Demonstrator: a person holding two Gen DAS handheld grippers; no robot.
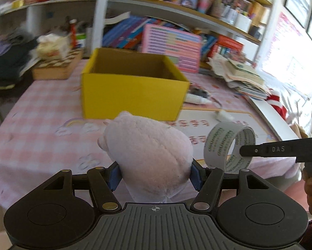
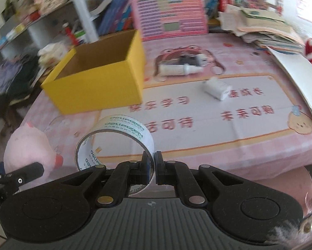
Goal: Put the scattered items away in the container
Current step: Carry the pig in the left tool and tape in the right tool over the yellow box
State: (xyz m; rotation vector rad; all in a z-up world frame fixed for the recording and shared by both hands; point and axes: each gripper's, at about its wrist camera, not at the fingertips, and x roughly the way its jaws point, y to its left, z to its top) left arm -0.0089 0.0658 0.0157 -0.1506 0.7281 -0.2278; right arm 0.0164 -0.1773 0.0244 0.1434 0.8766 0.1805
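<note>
My left gripper [image 1: 155, 176] is shut on a pink plush pig [image 1: 147, 154], its blue pads pressed into the toy's sides, held above the near edge of the table. The pig [image 2: 28, 148] also shows low on the left in the right wrist view. My right gripper [image 2: 152, 166] is shut on the wall of a roll of clear tape [image 2: 116, 139]; the tape roll [image 1: 229, 143] hangs just right of the pig. The yellow cardboard box [image 1: 133, 87] stands open on the pink checked cloth, beyond both grippers; the same box [image 2: 97, 77] is at upper left from the right wrist.
A white bottle [image 2: 179, 69] and a small white item [image 2: 217, 87] lie on the printed mat [image 2: 260, 133] right of the box. Stacked papers [image 2: 266, 29], a pink board [image 2: 170, 14] and crowded shelves [image 1: 176, 6] stand behind. A wooden tray [image 1: 55, 66] sits at the back left.
</note>
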